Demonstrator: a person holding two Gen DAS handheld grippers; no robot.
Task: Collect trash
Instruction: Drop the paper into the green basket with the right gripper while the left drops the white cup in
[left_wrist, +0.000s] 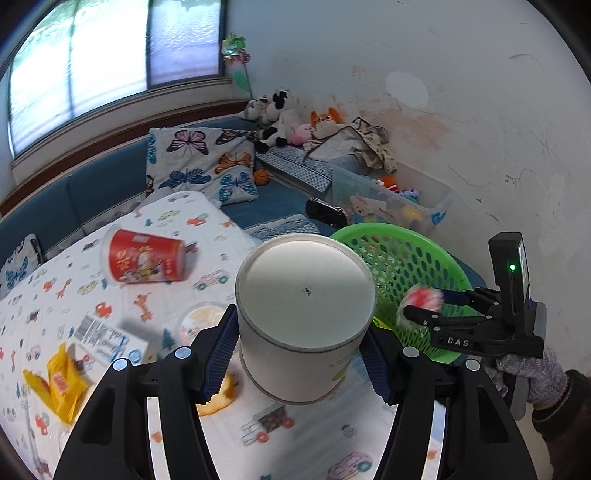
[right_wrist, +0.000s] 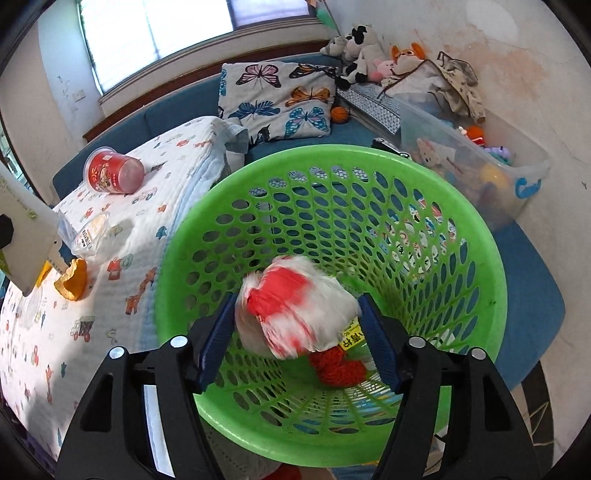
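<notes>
My left gripper (left_wrist: 301, 349) is shut on a white paper cup (left_wrist: 304, 295), held bottom-forward above the printed quilt, left of the green basket (left_wrist: 406, 243). My right gripper (right_wrist: 297, 332) is above the green basket (right_wrist: 480, 258), with a crumpled white-and-red wrapper (right_wrist: 291, 310) between its jaws; the wrapper is blurred and I cannot tell if it is gripped. The right gripper also shows in the left wrist view (left_wrist: 424, 306). Red yarn-like trash (right_wrist: 340, 365) lies in the basket. On the quilt lie a red cup (left_wrist: 144, 258), a yellow wrapper (left_wrist: 62, 384), a clear lidded container (left_wrist: 199, 321) and an orange peel (right_wrist: 72, 278).
The quilt (left_wrist: 207, 229) covers a blue couch with a butterfly pillow (left_wrist: 207, 162). A clear toy bin (left_wrist: 399, 195) and plush toys (left_wrist: 280, 118) sit behind the basket by the wall. A barcode carton (left_wrist: 103, 336) lies near the yellow wrapper.
</notes>
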